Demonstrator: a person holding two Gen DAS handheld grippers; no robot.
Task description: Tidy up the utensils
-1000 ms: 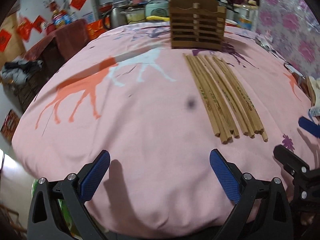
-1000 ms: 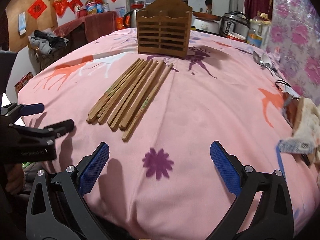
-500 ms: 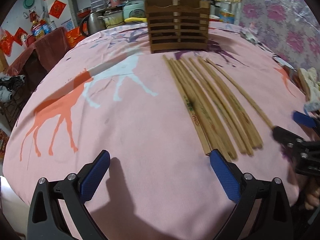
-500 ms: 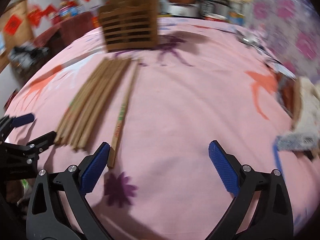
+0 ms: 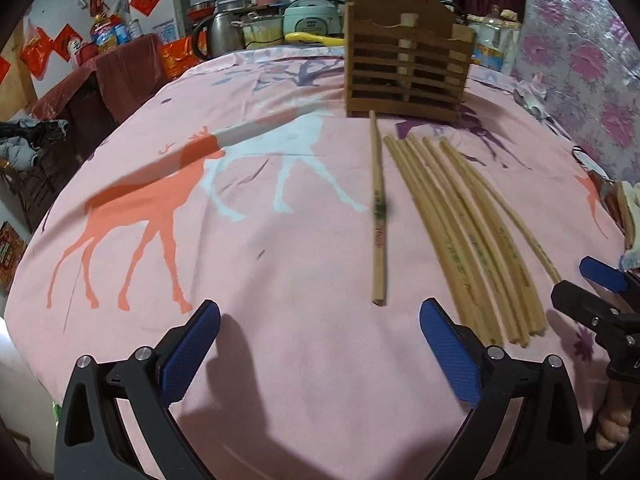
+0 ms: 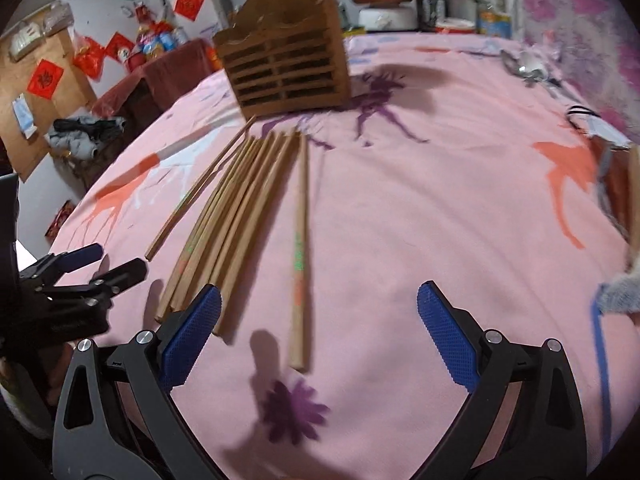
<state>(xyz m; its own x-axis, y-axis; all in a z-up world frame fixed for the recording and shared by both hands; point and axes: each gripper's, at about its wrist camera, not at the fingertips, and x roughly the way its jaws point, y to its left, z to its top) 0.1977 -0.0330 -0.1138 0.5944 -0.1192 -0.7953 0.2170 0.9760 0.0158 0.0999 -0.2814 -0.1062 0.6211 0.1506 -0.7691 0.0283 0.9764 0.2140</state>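
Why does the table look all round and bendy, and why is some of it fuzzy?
Left wrist view: the fisheye lens curves the chopsticks and the pink tablecloth; the single chopstick is smeared around its green mark. Right wrist view: the wooden holder looks tilted and soft, and dark shadows fall ahead of the right gripper.

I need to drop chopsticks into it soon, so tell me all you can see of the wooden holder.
The holder is dark brown wood, standing upright on the pink cloth at its far side. Its front is made of horizontal slats with gaps between; a pale upright post splits it into two compartments. The taller back panel rises to a peak with a small hole near the top. Nothing shows sticking out of it. The tip of one lone chopstick lies just at its base; whether it touches is unclear.
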